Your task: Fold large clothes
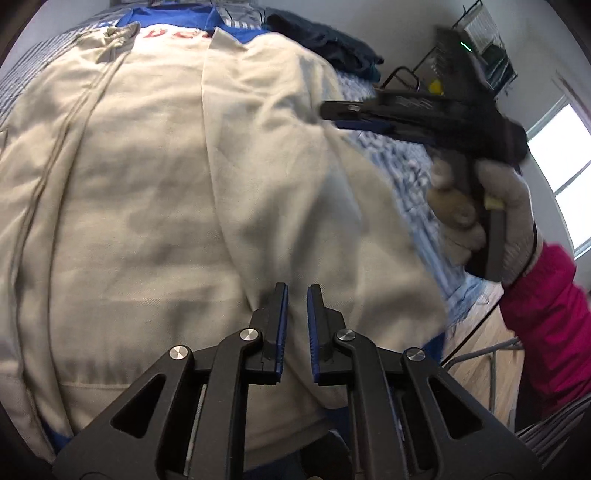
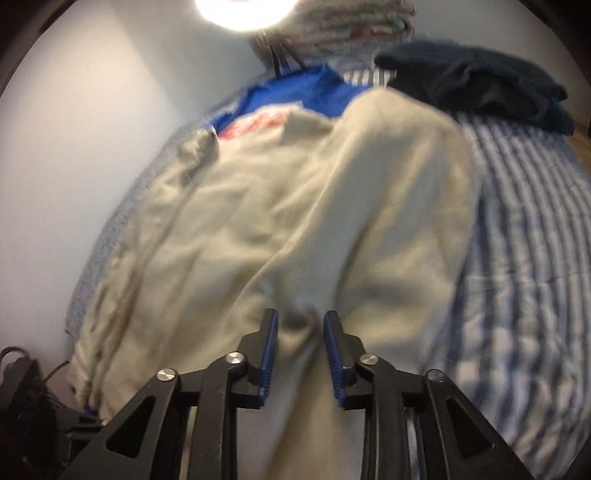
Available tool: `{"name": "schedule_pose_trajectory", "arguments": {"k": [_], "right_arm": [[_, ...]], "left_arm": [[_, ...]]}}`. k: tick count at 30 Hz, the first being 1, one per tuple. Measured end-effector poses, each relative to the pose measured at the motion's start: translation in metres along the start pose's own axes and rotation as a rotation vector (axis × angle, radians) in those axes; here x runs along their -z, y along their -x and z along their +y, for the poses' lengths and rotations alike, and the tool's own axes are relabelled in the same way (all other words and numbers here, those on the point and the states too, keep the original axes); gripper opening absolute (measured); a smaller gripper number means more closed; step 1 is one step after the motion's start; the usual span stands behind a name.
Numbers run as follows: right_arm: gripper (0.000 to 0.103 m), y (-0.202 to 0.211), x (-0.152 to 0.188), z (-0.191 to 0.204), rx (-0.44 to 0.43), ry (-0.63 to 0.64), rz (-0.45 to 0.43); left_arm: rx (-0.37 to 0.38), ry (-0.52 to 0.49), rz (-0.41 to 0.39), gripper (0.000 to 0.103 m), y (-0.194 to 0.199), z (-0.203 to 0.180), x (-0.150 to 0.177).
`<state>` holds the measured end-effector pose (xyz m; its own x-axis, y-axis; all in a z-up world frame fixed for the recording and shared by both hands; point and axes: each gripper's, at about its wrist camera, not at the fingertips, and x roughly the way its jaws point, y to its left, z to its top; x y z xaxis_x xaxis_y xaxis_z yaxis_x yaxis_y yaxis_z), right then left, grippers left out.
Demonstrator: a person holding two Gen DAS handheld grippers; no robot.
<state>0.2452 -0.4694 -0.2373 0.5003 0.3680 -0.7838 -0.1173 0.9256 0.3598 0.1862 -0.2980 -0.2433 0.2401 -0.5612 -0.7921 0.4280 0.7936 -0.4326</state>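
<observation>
**Cream jacket spread on the striped bed**

The cream jacket (image 1: 155,177) lies on the striped bedspread (image 2: 524,229). The left gripper (image 1: 297,295) hovers over it, jaws slightly apart, empty. The right gripper (image 2: 300,321) stands parted around a fabric ridge.

We see a bed (image 2: 524,236) covered in blue-and-white striped bedding, set against a plain white wall (image 2: 92,122). A bright lamp (image 2: 243,11) glares at the top of the right wrist view, washing out the wall around it. Beside it sits a blurred stack of folded fabrics (image 2: 354,29). In the left wrist view, a window (image 1: 561,155) lets in daylight on the far right. Near it stands a black wire rack (image 1: 480,40) against the wall, with a small green light glowing on it. Past the bed's edge we see a wooden floor (image 1: 484,354). Dark cables (image 2: 22,373) lie in the lower left corner of the right wrist view.
</observation>
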Motion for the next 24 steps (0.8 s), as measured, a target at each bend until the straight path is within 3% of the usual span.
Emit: {"name": "schedule_pose_trajectory", "arguments": {"k": [3, 5, 10, 12, 18, 21, 24], "right_arm": [[0.046, 0.044, 0.012, -0.007, -0.026, -0.022, -0.073], [0.047, 0.072, 0.023, -0.014, -0.038, -0.044, -0.115], [0.051, 0.124, 0.054, -0.035, -0.029, -0.1, -0.184], [0.052, 0.139, 0.064, -0.043, -0.014, -0.121, -0.202], [0.052, 0.166, 0.083, -0.067, 0.009, -0.18, -0.238], [0.053, 0.172, 0.085, -0.076, 0.003, -0.191, -0.249], [0.053, 0.17, 0.081, -0.081, -0.016, -0.202, -0.251]], "left_arm": [[0.018, -0.027, -0.039, 0.011, 0.014, -0.02, 0.003], [0.041, -0.059, -0.039, 0.017, 0.015, -0.038, 0.005], [0.07, -0.135, 0.026, 0.053, -0.006, -0.093, 0.009], [0.065, -0.132, 0.057, 0.057, -0.022, -0.109, 0.008], [-0.112, -0.127, 0.145, 0.057, -0.07, -0.134, 0.008], [-0.158, -0.156, 0.164, 0.057, -0.078, -0.137, 0.012], [-0.178, -0.195, 0.138, 0.043, -0.081, -0.135, 0.014]]}}
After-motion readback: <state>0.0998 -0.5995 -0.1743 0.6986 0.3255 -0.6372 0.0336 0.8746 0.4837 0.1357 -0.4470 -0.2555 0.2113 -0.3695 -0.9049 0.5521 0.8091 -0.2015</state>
